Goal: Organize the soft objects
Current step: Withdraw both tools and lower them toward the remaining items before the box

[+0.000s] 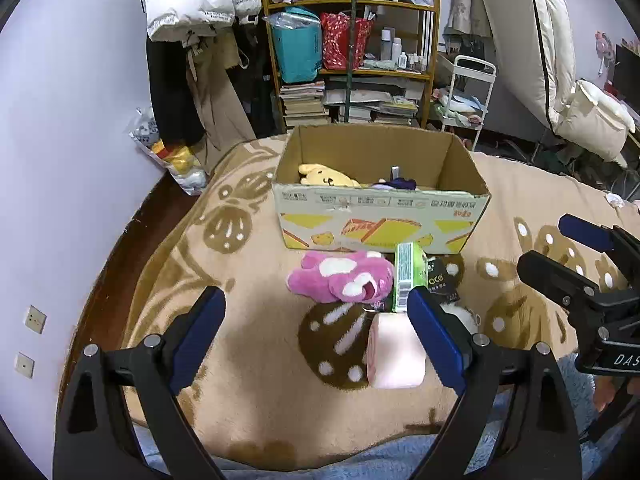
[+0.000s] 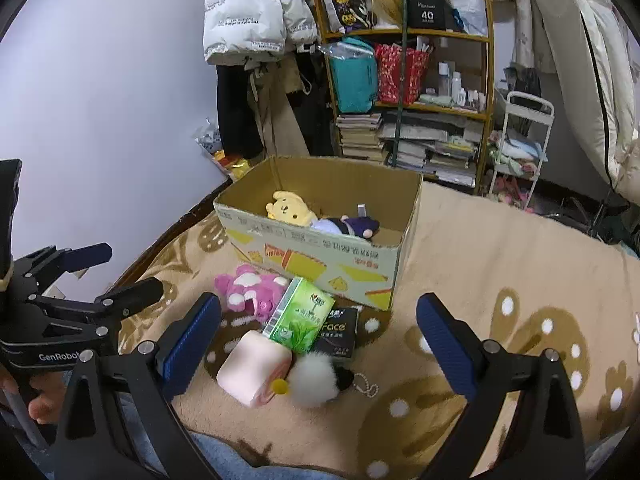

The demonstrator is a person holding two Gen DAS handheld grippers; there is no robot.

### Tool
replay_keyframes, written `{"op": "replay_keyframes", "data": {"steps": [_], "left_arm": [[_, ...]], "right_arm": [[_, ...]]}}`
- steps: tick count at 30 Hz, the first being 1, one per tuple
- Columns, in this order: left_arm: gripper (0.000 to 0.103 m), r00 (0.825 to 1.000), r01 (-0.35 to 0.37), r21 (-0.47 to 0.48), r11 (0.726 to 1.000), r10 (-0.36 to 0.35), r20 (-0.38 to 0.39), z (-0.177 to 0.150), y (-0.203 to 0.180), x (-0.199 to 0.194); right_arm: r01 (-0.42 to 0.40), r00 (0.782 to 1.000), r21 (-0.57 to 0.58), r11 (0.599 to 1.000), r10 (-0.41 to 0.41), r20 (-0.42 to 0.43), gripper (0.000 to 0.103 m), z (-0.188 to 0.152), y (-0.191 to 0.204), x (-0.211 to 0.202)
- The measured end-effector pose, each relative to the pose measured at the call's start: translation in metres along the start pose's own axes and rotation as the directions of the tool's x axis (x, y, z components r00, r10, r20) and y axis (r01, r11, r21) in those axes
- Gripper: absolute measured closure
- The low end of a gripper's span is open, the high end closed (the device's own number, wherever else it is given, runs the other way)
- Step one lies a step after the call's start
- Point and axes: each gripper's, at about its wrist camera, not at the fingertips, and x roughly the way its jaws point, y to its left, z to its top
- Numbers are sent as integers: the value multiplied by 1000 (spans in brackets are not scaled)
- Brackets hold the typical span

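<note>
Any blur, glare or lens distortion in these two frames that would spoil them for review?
Left wrist view: sharp, evenly lit indoors, no glare; strong fisheye bend, dark corners; the left gripper casts a soft shadow on the blanket. Right wrist view: likewise sharp; the cardboard box edges bow, and the shelf leans with the curve.

black packet (image 2: 337, 332) half under green tissue pack (image 2: 301, 318), box print unreadable

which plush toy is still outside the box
The pink plush, lying on the blanket in front of the cardboard box. The yellow plush and purple plush are already inside.
</note>
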Motion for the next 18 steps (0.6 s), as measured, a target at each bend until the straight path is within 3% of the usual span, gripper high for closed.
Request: {"op": "replay_keyframes", "data": {"steps": [6, 9, 18], "left_arm": [[12, 1000, 9, 6, 1000, -9, -2, -7, -1, 12], [12, 1000, 17, 14, 1000, -17, -3, -9, -2, 18], [12, 998, 64, 12, 998, -64, -22, -17, -7, 36]], "right_arm": [[15, 1000, -3, 1000, -15, -27, 1, -5, 0, 10], [68, 997, -21, 997, -69, -37, 1, -6, 0, 16], [69, 993, 16, 997, -67, -96, 1, -8, -8, 32]]}}
